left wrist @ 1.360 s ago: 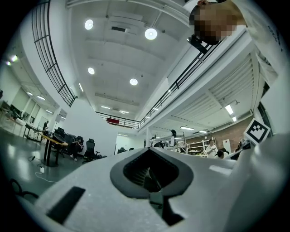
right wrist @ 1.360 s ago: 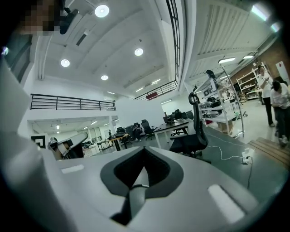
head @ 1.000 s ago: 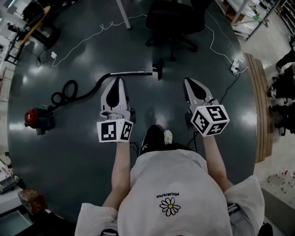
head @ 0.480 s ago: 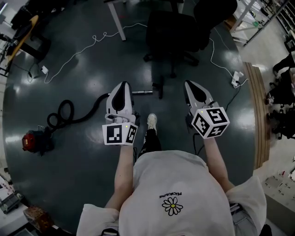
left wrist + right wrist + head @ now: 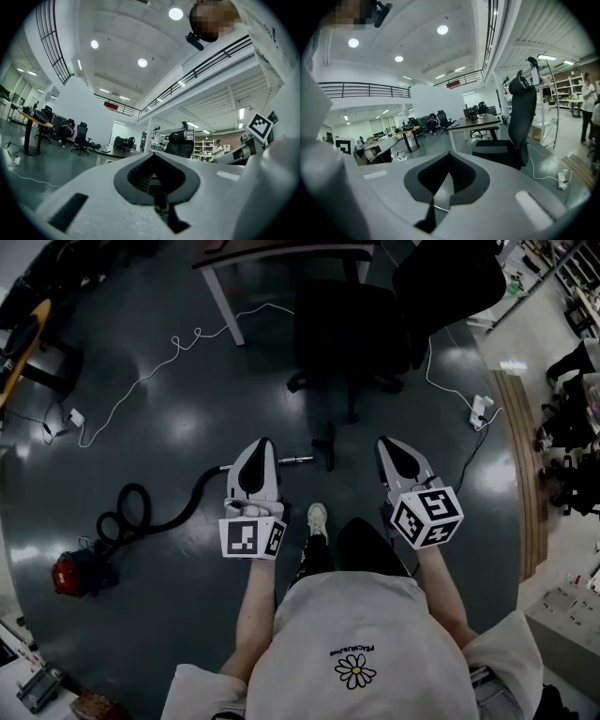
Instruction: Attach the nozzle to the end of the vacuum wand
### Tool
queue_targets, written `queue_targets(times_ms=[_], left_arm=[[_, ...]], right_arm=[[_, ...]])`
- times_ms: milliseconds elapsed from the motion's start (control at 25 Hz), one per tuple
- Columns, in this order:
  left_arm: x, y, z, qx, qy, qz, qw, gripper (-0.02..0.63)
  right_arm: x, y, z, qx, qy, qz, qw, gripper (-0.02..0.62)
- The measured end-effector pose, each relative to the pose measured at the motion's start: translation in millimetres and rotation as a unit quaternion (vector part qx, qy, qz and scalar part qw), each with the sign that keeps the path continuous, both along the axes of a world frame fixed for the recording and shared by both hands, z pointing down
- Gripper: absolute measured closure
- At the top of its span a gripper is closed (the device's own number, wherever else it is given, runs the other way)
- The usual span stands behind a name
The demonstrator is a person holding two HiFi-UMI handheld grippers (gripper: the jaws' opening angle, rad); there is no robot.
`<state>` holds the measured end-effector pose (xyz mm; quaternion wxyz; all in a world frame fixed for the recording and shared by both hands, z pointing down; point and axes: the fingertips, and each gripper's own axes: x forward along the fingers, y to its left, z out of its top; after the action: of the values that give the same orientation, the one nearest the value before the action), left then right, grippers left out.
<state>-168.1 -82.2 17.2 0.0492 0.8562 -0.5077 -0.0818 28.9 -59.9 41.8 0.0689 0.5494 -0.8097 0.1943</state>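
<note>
In the head view the vacuum wand's silver end [image 5: 296,460] lies on the dark floor, sticking out to the right from under my left gripper [image 5: 264,442]. The black nozzle [image 5: 327,445] lies just right of that end, apart from it. A black hose [image 5: 159,512] runs left to the red vacuum body [image 5: 77,572]. My right gripper [image 5: 386,442] hangs to the right of the nozzle. Both grippers are shut and hold nothing. The left gripper [image 5: 151,153] and the right gripper [image 5: 449,153] point out across the room, and neither gripper view shows wand or nozzle.
A black office chair [image 5: 351,329] stands just beyond the nozzle, also the chair [image 5: 516,126] in the right gripper view. A table [image 5: 217,298] is behind it. A white cable [image 5: 159,367] and a power strip [image 5: 480,410] lie on the floor. The person's shoe [image 5: 317,518] is below the wand.
The person has stepped forward: wand, nozzle and chair have slid closer beneath the grippers. The left gripper now covers most of the wand. Both grippers stayed shut.
</note>
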Motion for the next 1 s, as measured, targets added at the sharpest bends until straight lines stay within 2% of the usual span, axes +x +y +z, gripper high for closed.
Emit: queue_targets(times_ms=[280,520,680,760,840,920,1000], left_arm=[[11,-42,4,-0.015,-0.008,-0.007,0.9998,0.606],[23,-78,9,-0.019,-0.029,-0.009,0.9994,0.606],[41,-108,29,-0.031,-0.057,0.016,0.9978,0.607],[44,-124,55,-0.033,-0.063,0.025,0.9972,0.607],[44,-149,101,-0.024,-0.072,0.026,0.9968,0.606],[42,-175,176,-0.019,-0.078,0.024,0.9965,0.607],[37,-195,270,-0.013,-0.09,0.026,0.9955,0.606]], right_arm=[[19,-50,6,-0.016,-0.004,-0.006,1.0,0.589],[20,-93,5,-0.003,0.009,-0.042,0.999,0.588],[23,-126,20,-0.01,0.003,-0.061,0.998,0.589],[23,-139,44,-0.013,-0.003,-0.076,0.997,0.588],[23,-162,90,-0.003,-0.002,-0.094,0.996,0.588],[24,-186,168,0.003,0.003,-0.108,0.994,0.589],[27,-207,268,0.003,0.011,-0.115,0.993,0.589]])
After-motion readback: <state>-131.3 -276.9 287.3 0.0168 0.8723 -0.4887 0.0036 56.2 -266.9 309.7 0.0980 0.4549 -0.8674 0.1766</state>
